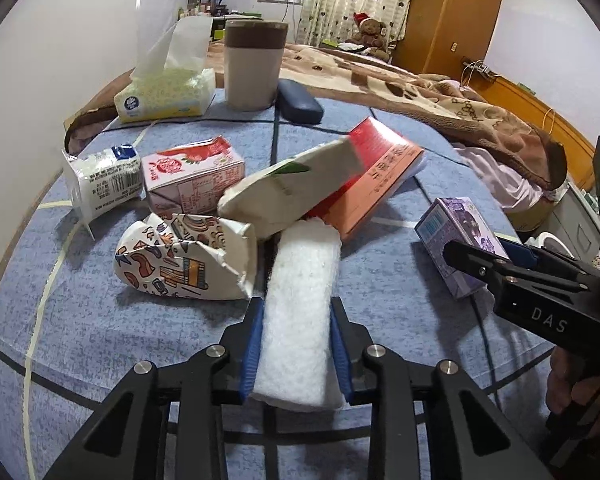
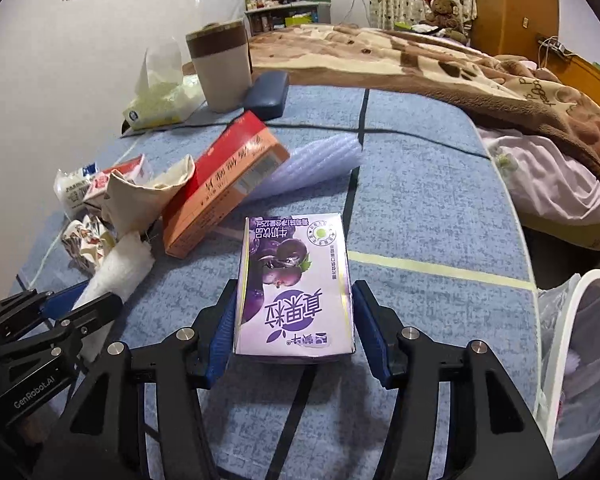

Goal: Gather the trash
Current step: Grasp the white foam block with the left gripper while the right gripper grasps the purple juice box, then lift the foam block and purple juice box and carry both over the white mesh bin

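Note:
My left gripper [image 1: 297, 308] is shut on a white foam roll [image 1: 300, 312] lying on the blue cloth; it also shows in the right wrist view [image 2: 118, 268]. My right gripper [image 2: 294, 292] straddles a purple grape milk carton [image 2: 296, 280]; its left pad touches the carton, and a small gap shows at the right pad. The carton also shows in the left wrist view [image 1: 458, 236]. Ahead lie a crushed patterned paper cup [image 1: 180, 256], a cream carton [image 1: 288, 192], a red-orange box [image 1: 376, 176], a strawberry milk carton [image 1: 194, 172] and a white wrapper [image 1: 104, 178].
A tissue box [image 1: 166, 90], a beige cup with a brown band [image 1: 254, 64] and a dark blue case [image 1: 300, 100] stand at the far edge. A white-rimmed bin with a plastic liner [image 2: 580, 332] sits off the right edge. A brown blanket [image 2: 460, 68] covers the bed behind.

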A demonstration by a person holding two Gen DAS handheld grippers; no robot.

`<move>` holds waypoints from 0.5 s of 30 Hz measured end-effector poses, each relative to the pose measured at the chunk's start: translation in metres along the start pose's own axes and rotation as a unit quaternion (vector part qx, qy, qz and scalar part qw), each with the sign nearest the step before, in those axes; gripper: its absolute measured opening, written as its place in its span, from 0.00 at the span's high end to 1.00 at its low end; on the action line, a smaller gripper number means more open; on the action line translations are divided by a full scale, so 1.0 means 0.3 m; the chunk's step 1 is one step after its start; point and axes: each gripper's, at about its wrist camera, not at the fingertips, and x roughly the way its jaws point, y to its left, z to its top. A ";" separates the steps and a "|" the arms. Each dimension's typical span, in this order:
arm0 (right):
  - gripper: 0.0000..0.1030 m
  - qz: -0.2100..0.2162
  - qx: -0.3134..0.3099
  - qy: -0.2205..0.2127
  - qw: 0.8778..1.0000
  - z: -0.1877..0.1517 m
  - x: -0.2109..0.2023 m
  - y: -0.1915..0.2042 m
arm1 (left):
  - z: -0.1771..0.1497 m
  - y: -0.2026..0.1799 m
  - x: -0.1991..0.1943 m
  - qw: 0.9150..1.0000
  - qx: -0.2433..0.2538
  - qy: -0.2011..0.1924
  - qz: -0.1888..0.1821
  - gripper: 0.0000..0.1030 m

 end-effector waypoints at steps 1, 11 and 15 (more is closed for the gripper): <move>0.45 0.000 0.000 -0.003 1.000 0.000 -0.006 -0.001 | 0.000 -0.006 -0.006 1.000 0.000 -0.003 0.001 0.69; 0.45 0.006 0.021 -0.034 0.999 -0.026 -0.105 -0.051 | -0.008 -0.085 -0.108 0.999 0.015 -0.033 -0.008 0.69; 0.45 0.007 0.027 -0.050 0.998 -0.039 -0.153 -0.068 | -0.009 -0.126 -0.160 0.998 0.023 -0.049 -0.014 0.69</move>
